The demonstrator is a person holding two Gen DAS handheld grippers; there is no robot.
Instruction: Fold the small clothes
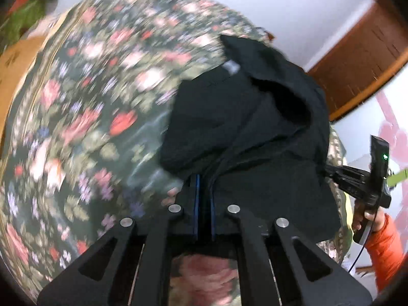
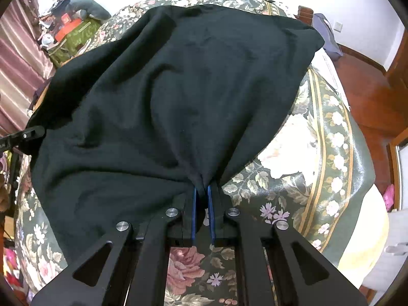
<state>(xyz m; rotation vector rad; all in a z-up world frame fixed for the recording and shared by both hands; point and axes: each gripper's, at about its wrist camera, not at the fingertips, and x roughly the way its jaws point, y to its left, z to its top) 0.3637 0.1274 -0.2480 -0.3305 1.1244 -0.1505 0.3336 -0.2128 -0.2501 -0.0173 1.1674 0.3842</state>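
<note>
got both sets of fingers, left fingers point(image 1: 204, 199) and right fingers point(image 2: 202, 204), clenched on the near edge of the black garment point(image 2: 178, 89), rest spread ahead over the floral bedspread point(image 2: 318, 153), so I can probably fold it evenly

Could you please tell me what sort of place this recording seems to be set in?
Probably a bedroom at home: a floral bedspread covers what looks like a bed, a curtain hangs at the left, and there is a reddish wooden floor.
</note>
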